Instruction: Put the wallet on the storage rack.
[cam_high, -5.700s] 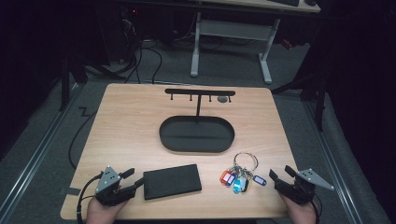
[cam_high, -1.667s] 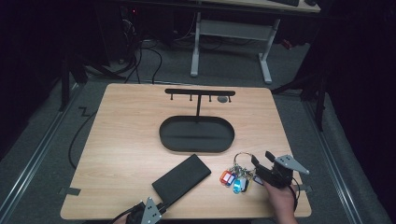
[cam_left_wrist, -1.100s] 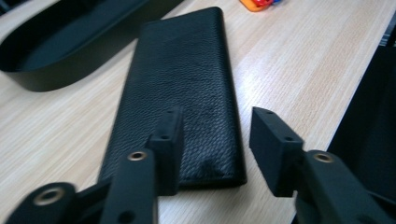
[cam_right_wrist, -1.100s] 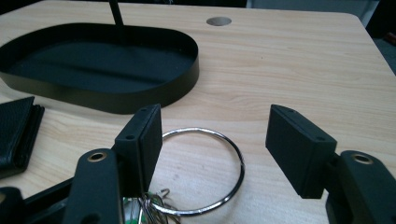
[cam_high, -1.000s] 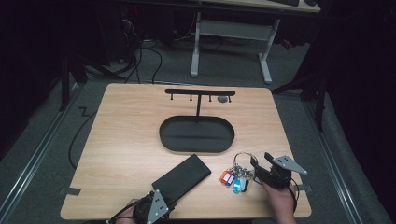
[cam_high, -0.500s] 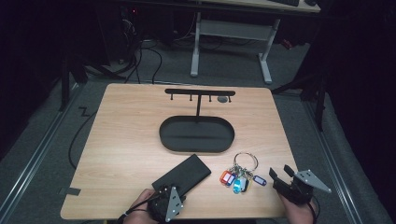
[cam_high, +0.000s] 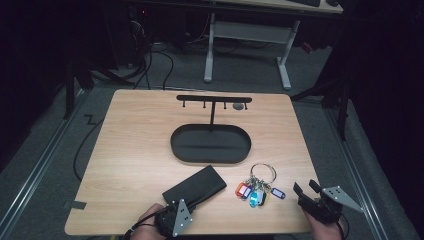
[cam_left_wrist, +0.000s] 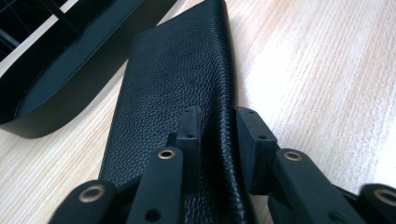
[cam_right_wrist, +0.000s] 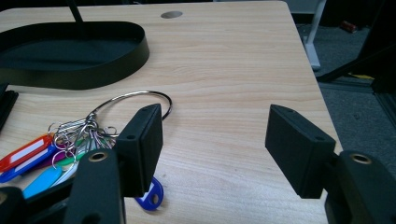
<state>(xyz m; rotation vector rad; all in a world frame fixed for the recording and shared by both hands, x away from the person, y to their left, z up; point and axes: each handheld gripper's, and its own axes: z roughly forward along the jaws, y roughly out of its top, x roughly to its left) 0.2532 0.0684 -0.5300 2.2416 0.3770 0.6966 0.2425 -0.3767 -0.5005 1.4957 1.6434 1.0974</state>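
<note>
A black leather wallet (cam_high: 196, 186) lies slanted on the wooden table near its front edge. My left gripper (cam_high: 176, 207) is at the wallet's near end. In the left gripper view its jaws have just been closing, and my left gripper (cam_left_wrist: 218, 130) now pinches the wallet's (cam_left_wrist: 173, 74) long edge between its pads. A bunch of keys with coloured tags (cam_high: 257, 189) on a metal ring lies to the right of the wallet. My right gripper (cam_high: 306, 189) stands open just right of the keys. In the right gripper view nothing is between the jaws of my right gripper (cam_right_wrist: 215, 135), and the keys (cam_right_wrist: 70, 140) lie to the left.
A black oval tray (cam_high: 173, 145) sits mid-table, with a thin post and a hook bar (cam_high: 214, 98) rising behind it. Its rim (cam_right_wrist: 93, 77) lies beyond the keys and its wall (cam_left_wrist: 60, 60) beside the wallet's far end. The table's right edge (cam_high: 305, 160) is near my right gripper.
My left gripper has crept up to the wallet's near end and closed on it. My right gripper has drawn back from the keys toward the right front corner, still open.
</note>
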